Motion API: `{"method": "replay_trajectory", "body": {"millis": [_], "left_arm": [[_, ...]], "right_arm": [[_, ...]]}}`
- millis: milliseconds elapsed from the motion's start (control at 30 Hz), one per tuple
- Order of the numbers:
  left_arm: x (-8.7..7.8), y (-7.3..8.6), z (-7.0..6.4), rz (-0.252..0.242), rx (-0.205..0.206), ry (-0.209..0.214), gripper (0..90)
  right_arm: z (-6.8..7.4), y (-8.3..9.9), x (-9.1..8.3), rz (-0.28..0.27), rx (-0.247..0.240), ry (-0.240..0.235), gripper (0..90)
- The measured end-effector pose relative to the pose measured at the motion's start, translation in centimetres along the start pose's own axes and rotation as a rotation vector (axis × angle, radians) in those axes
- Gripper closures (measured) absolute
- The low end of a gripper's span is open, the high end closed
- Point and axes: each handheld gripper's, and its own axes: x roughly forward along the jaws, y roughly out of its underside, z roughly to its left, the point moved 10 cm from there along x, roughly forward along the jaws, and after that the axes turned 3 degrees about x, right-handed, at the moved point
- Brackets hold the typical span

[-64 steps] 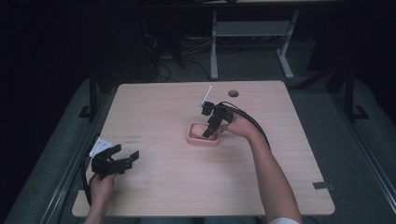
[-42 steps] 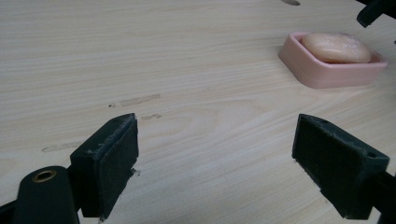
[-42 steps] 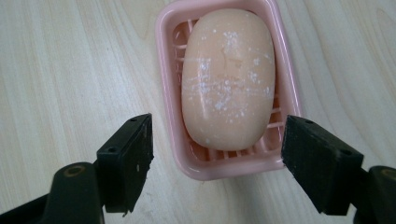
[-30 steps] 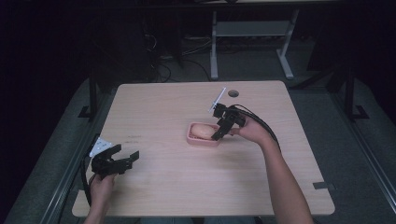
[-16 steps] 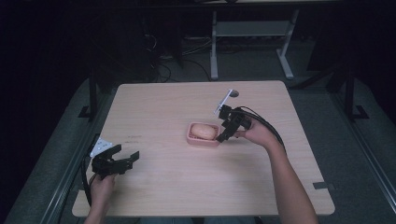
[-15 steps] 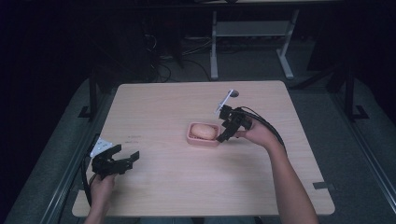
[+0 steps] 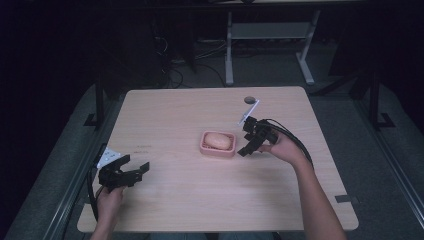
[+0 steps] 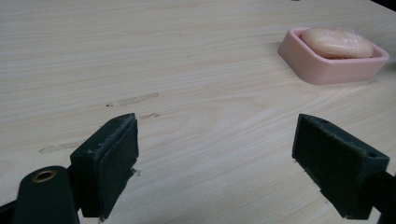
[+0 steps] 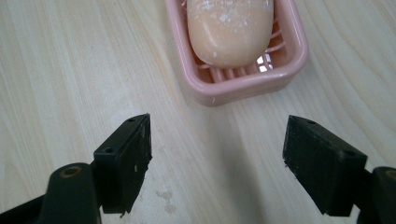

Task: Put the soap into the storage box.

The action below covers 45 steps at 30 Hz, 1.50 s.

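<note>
Pale wooden table (image 7: 165, 115) carries a pink soap dish (image 9: 243, 70) straight ahead of the right gripper (image 9: 217, 163), just beyond its spread, empty jaws; the soap bar (image 9: 229, 29) runs lengthwise away from them; the left gripper (image 7: 131, 170), also spread, rests well apart.

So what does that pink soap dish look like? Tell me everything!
The soap dish is a small pink tray with rounded corners, and it looks like plastic. Its bottom has slats with gaps between them. A peach bar of soap, speckled with white, lies inside it. It sits flat near the middle of the wooden table. Nothing grips it; the right tongs are open just beside it.
</note>
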Motion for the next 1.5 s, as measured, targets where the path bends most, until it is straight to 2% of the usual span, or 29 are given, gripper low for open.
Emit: {"method": "replay_trajectory", "body": {"millis": [333, 500, 600, 733, 967, 1067, 1300, 1500], "left_arm": [[0.1, 0.0, -0.1, -0.002, 0.003, -0.003, 14.3], [0.1, 0.0, -0.2, -0.004, 0.002, -0.002, 14.3], [0.1, 0.0, -0.2, -0.003, 0.002, 0.0, 14.2], [0.2, 0.0, -0.3, 0.002, 0.006, 0.0, 14.3], [0.2, 0.1, -0.3, 0.003, 0.009, 0.002, 14.3], [0.2, 0.1, -0.3, 0.002, 0.007, 0.004, 14.3], [0.2, 0.1, -0.4, 0.004, 0.01, 0.006, 14.2], [0.2, 0.2, -0.5, 0.011, 0.013, 0.008, 14.3]], "right_arm": [[-0.1, 1.7, -0.3, -0.013, 0.024, 0.002, 23.2], [-0.1, 2.3, -0.5, 0.001, 0.028, 0.003, 23.2], [0.1, 2.3, -0.7, -0.022, 0.028, 0.008, 23.2], [0.1, 3.0, -0.7, -0.025, 0.031, 0.006, 23.2], [0.1, 4.0, -0.9, -0.013, 0.049, 0.006, 22.9], [0.2, 4.2, -1.3, -0.035, 0.048, 0.01, 22.9], [0.5, 5.3, -1.0, -0.044, 0.051, 0.017, 23.0], [0.5, 6.4, -1.0, -0.041, 0.074, 0.012, 22.9]]}}
